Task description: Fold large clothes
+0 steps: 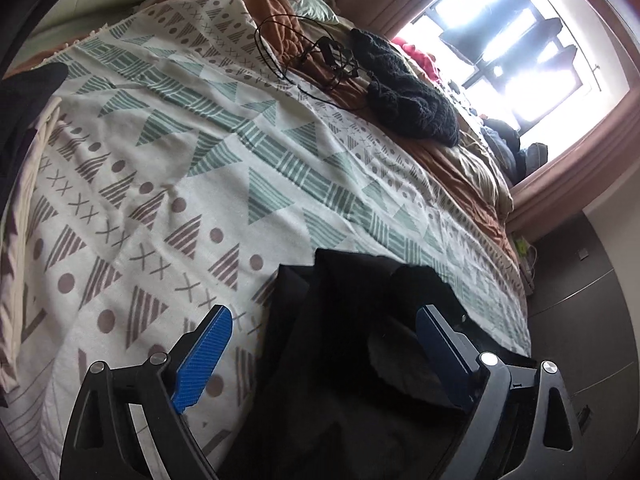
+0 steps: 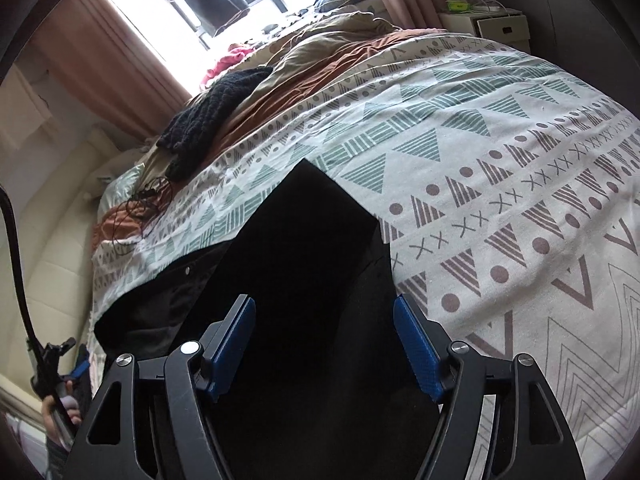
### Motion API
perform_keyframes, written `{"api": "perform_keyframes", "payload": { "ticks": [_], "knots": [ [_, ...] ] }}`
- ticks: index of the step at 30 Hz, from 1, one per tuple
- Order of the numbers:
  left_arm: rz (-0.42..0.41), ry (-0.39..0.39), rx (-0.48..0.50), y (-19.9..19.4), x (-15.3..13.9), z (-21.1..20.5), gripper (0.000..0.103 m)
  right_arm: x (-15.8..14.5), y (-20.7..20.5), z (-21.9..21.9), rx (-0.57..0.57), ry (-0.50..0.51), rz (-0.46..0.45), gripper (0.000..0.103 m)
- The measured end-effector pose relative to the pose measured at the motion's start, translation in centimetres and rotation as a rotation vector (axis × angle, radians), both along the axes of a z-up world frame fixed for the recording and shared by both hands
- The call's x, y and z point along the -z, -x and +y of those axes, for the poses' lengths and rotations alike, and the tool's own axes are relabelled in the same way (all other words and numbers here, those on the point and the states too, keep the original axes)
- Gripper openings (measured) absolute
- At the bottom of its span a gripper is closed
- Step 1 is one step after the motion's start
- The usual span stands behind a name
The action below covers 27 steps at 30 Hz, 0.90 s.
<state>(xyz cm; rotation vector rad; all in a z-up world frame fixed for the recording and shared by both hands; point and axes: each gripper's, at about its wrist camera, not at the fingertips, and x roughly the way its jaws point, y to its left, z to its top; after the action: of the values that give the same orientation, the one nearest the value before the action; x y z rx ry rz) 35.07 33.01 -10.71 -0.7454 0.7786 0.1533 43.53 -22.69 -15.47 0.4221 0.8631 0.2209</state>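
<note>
A black garment (image 1: 344,360) lies on the patterned bedspread (image 1: 180,168) near the bed's edge. In the right wrist view the black garment (image 2: 304,240) shows a flat folded panel with a sharp corner pointing up the bed. My left gripper (image 1: 323,314) is open, its blue pads (image 1: 208,356) wide apart above the cloth and not pressing on it. My right gripper (image 2: 324,303) is open too, its pads (image 2: 416,344) either side of the folded panel without touching it.
A black knitted piece (image 1: 412,92) and tangled black cables (image 1: 320,56) lie on the orange duvet (image 1: 464,168) further up the bed. A bright window (image 1: 504,40) with pink curtains is beyond. A hand (image 2: 52,404) holding a black device shows at the lower left. A white nightstand (image 2: 496,28) stands beside the bed.
</note>
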Motion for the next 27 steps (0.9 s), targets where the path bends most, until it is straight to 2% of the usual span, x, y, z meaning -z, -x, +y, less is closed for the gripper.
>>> {"api": "perform_keyframes", "payload": {
  "ticks": [4,9,13,15,17,19,21,25,27],
  "knots": [
    [0.052,-0.052,0.026,2.4,1.2,-0.7,0.081,0.2,0.6,3.9,-0.09,0.062,0.018,0.072],
    [0.094,-0.094,0.042,5.2,2.1,-1.4,0.066,0.7,1.3,11.3,-0.237,0.188,0.038,0.072],
    [0.123,-0.082,0.026,7.1,2.9,-1.2,0.051,1.8,1.4,17.2,-0.331,0.27,0.069,0.072],
    [0.138,-0.059,0.012,8.2,3.5,-1.1,0.046,2.5,1.4,19.9,-0.365,0.315,0.086,0.071],
    [0.147,-0.039,-0.008,9.3,3.9,-0.9,0.045,3.1,1.2,22.1,-0.393,0.37,0.097,0.07],
    [0.146,-0.019,-0.029,10.5,4.0,-0.5,0.044,4.1,0.7,24.5,-0.417,0.435,0.113,0.06],
    [0.144,-0.001,-0.052,11.7,3.9,0.0,0.043,4.9,-0.1,25.8,-0.411,0.477,0.129,0.058],
    [0.136,0.015,-0.094,14.5,3.2,1.2,0.043,5.4,-2.5,27.4,-0.375,0.522,0.136,0.056],
    [0.13,0.005,-0.112,15.9,2.9,1.9,0.043,5.2,-4.0,27.7,-0.343,0.522,0.143,0.05]
  ]
}}
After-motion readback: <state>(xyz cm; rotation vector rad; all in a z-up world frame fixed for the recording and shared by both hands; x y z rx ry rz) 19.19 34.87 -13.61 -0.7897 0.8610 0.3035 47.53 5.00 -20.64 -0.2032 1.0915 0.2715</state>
